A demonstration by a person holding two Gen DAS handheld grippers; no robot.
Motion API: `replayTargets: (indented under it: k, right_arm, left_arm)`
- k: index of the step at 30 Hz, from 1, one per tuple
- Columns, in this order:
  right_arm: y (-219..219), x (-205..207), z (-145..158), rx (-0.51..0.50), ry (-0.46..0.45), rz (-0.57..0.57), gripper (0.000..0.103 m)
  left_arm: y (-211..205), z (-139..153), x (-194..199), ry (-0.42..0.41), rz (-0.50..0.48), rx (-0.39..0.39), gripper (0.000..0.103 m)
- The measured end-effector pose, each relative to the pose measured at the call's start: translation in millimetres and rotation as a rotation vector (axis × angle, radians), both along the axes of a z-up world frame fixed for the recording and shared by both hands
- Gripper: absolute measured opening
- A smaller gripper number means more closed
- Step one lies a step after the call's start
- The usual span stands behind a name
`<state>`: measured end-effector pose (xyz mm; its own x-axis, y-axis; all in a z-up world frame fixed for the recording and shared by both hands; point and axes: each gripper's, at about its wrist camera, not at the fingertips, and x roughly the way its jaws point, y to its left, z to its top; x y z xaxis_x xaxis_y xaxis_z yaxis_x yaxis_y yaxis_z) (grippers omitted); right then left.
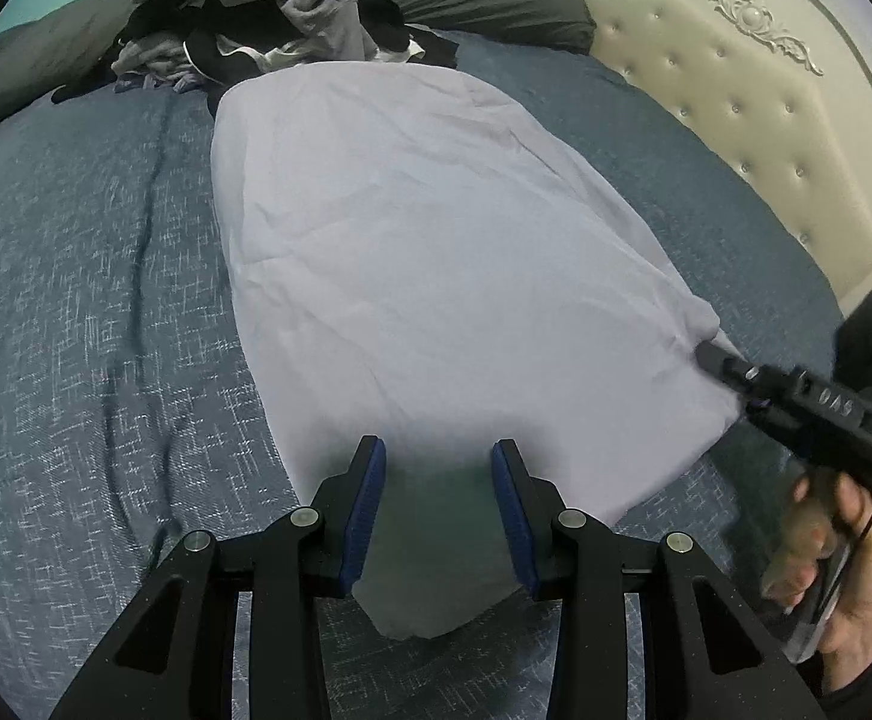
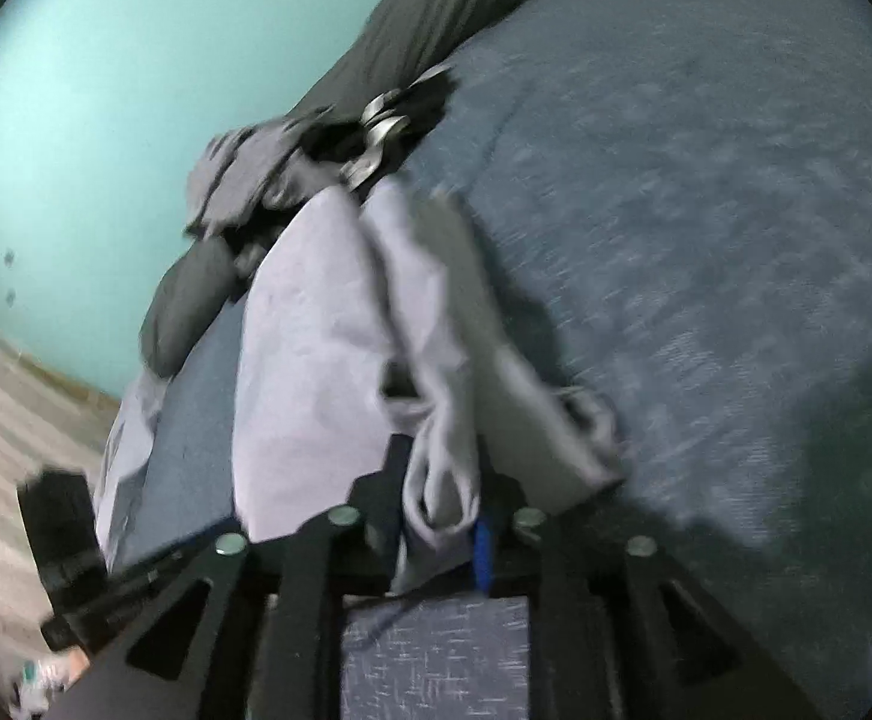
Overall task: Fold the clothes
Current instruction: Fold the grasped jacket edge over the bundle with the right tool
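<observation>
A: Pale garment [image 1: 436,252]?
B: Spread flat mid bed [image 1: 87,312], clothes pile [image 1: 255,18] just beyond.
A: Right gripper [image 2: 442,480]?
B: Fingers clenched on bunched garment edge.
A: Left gripper [image 1: 439,468]?
B: Over garment's near end, fingers released, gripping nothing.

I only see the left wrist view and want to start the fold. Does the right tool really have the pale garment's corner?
Observer: Yes. A bunch of the pale lilac garment fills the gap between the right tool's fingers.
Operator: Is the cloth flat there?
Observer: No, a ridge of it rises from the tool towards the clothes pile.
Operator: Anything off the bed?
Observer: A pale cloth hangs over the bed's edge.
</observation>
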<state>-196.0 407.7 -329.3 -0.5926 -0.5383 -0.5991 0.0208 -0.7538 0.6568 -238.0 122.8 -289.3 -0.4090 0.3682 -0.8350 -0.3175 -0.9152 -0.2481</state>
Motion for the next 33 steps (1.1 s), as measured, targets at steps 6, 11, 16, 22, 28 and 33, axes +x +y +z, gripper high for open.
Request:
replayTargets:
  k: [6,11,16,22,28,33]
  right_arm:
    - [7.3,9.8,45.0,0.027,0.157,-0.006,0.024]
    - [-36.2,11.1,47.2,0.072,0.184,0.186,0.018]
    - [-48.8,-8.4,5.2,0.114,0.013,0.200,0.009]
    - [-37.5,-21.2,-26.7,0.072,-0.104,0.171,0.000]
    - [-36.9,-20.2,-30.9,0.080,-0.120,0.154,0.000]
    - [-32.7,-6.1,11.5,0.076,0.004,0.115,0.002]
  left_arm:
    - [-3.3,-3.6,2.1,-0.002,0.011,0.015,0.040]
    - [-1.3,-3.6,5.0,-0.002,0.011,0.012,0.040]
    - [1.1,-4.1,7.9,-0.010,-0.001,0.017,0.040]
    - [5.8,-11.8,10.7,-0.018,-0.009,0.006,0.040]
    - [9.1,-19.9,9.8,-0.043,0.002,0.013,0.040]
    - [7.6,-7.7,12.6,-0.043,0.002,0.017,0.040]
